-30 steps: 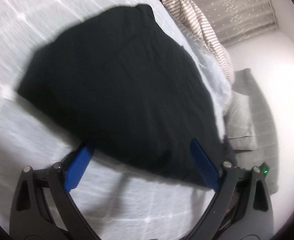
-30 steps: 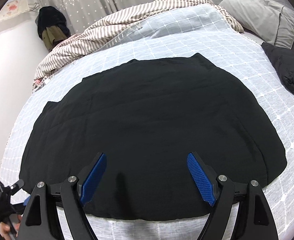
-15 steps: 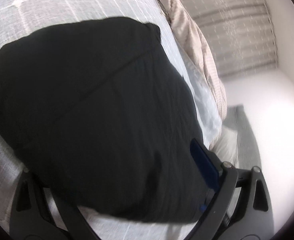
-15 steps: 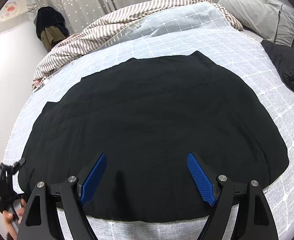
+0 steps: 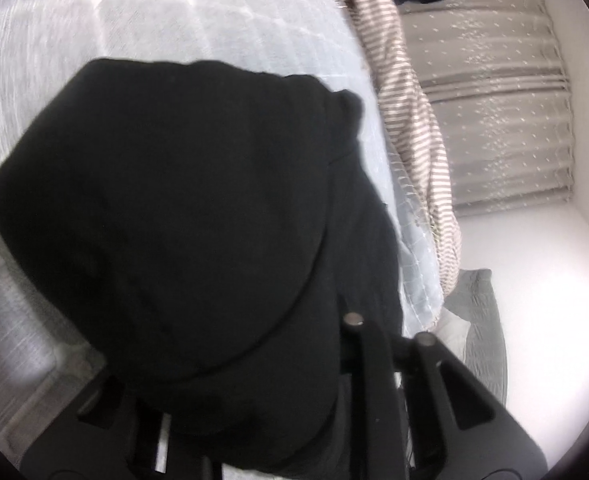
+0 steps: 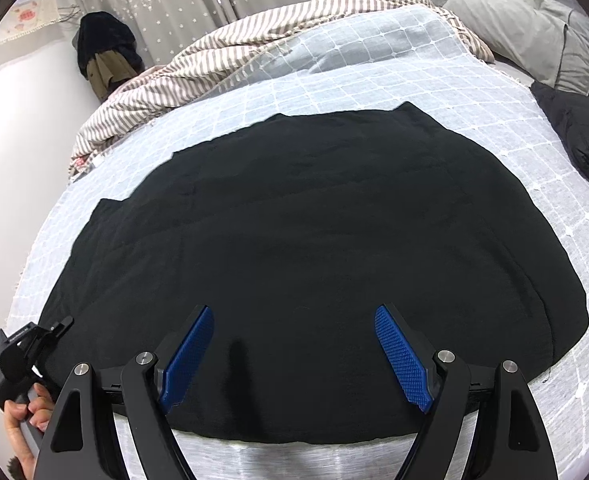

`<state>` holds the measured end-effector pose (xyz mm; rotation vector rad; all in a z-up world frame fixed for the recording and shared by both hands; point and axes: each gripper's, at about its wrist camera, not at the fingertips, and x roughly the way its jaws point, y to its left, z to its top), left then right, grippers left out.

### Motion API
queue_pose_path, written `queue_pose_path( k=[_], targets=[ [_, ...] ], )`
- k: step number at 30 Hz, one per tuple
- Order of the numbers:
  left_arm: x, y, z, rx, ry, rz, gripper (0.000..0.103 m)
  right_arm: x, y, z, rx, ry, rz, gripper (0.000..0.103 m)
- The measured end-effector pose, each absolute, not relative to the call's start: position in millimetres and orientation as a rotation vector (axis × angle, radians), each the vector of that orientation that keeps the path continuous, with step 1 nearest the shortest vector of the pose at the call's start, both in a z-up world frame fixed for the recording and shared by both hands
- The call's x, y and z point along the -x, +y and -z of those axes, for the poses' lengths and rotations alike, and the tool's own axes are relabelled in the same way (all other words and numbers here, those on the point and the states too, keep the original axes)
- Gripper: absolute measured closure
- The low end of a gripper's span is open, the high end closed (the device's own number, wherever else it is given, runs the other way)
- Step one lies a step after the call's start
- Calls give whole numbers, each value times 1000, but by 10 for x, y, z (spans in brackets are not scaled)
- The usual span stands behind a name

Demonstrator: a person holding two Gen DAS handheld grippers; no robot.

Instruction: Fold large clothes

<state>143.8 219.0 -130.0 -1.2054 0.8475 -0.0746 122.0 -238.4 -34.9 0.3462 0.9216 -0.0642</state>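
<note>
Garment: black garment (image 6: 310, 248) lay flat on the bed (image 6: 474, 128).
Right gripper (image 6: 294, 360): jaws spread wide above the near hem.
Left gripper (image 5: 254, 400): cloth draped over it, jaws' state unreadable.
Room: bare coverlet beyond every edge.

Black garment (image 6: 314, 248) on checked bedspread (image 6: 394, 76)

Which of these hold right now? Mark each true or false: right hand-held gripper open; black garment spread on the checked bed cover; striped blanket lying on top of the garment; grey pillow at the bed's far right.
1. The right hand-held gripper is open. True.
2. The large black garment lies spread on the pale blue checked bed cover. True.
3. The striped beige blanket lies on the garment. False: it is bunched apart from it.
4. The grey pillow is missing. False: it sits far right.
</note>
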Motion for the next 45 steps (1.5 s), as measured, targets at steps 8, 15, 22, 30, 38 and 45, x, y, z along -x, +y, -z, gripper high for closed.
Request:
queue_pose_path(
  k=[8,15,22,30,38,45],
  targets=[
    [-1158,2452,478,971,651,106,84,-1204,-2011,203,-281,879,-38,19],
    [-1021,2580,306,792,611,48,84,-1253,-1190,306,-126,931,-286,19],
    [-1025,2107,-3,537,495,148,84,-1365,-656,718,-10,1022,-386,16],
    [-893,1306,-301,263,381,401,82,-1463,-921,778,-154,1070,-462,15],
    [-907,475,-74,40,472,610,76,-1407,-2107,525,-444,999,-315,15],
    [-879,-252,548,-317,653,773,68,-1196,-3313,531,-633,902,-3,15]
  ],
)
